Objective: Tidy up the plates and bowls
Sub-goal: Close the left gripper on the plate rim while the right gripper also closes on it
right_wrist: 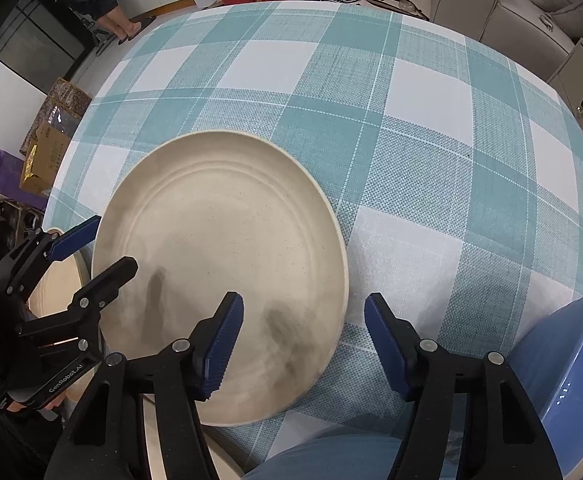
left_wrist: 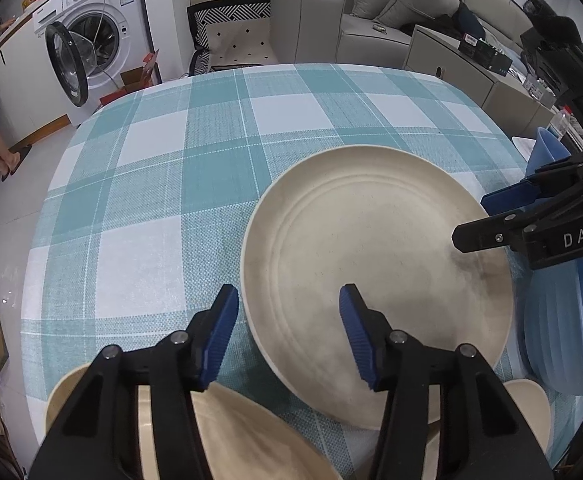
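A large cream plate (left_wrist: 371, 240) (right_wrist: 219, 240) lies flat on the teal checked tablecloth (left_wrist: 151, 200) (right_wrist: 411, 140). My left gripper (left_wrist: 288, 294) (right_wrist: 111, 244) stands open astride the plate's near left rim, one finger over the cloth and one over the plate. On the opposite side my right gripper (left_wrist: 475, 220) (right_wrist: 304, 302) is open astride the rim, one finger above the plate and one above the cloth. Neither pair of pads presses on the plate. A blue bowl (left_wrist: 563, 340) (right_wrist: 563, 360) sits to the right. Other cream dishes (left_wrist: 251, 432) (right_wrist: 55, 280) lie near the front edge.
A second blue dish (left_wrist: 547, 148) stands at the table's right edge. Beyond the table are a washing machine (left_wrist: 91, 40) with its door open, a grey sofa (left_wrist: 371, 12) and cardboard boxes (right_wrist: 47, 148) on the floor. A person (right_wrist: 103, 0) stands at the far left.
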A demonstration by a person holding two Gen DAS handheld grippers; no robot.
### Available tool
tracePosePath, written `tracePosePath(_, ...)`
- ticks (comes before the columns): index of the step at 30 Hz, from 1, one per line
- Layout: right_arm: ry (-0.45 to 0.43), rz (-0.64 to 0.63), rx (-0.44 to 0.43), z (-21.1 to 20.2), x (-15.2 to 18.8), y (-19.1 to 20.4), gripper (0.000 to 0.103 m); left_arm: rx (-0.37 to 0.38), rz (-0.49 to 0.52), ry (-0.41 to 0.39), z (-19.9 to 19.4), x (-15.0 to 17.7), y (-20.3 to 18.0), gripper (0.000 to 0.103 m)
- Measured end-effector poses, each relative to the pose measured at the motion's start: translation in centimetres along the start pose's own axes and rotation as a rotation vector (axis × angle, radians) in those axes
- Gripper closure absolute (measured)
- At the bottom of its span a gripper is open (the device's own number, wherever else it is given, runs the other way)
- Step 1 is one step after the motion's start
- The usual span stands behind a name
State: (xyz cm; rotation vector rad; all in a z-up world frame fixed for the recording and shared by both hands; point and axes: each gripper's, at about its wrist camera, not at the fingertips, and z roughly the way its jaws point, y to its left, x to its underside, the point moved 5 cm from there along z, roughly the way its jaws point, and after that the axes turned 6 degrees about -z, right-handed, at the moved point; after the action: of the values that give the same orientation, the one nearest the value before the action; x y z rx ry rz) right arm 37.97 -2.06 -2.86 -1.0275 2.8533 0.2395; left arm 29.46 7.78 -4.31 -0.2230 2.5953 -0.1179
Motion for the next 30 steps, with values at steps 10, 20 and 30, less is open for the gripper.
tracePosePath(10, 0.028, -0.006, 0.012, 0.7, 0.6, 0.3, 0.053, -0.006, -0.007, 0.009, 0.1, 0.3, 0.3, 0.065)
tracePosePath(20, 0.029, -0.024, 0.036, 0.6, 0.9, 0.2, 0.069, -0.016, -0.009, 0.006, 0.1, 0.4, 0.6, 0.074)
tracePosePath(30, 0.011, -0.012, 0.072, 0.4, 1.1, -0.7, 0.081, -0.033, -0.01, 0.0, 0.1, 0.3, 0.7, 0.085)
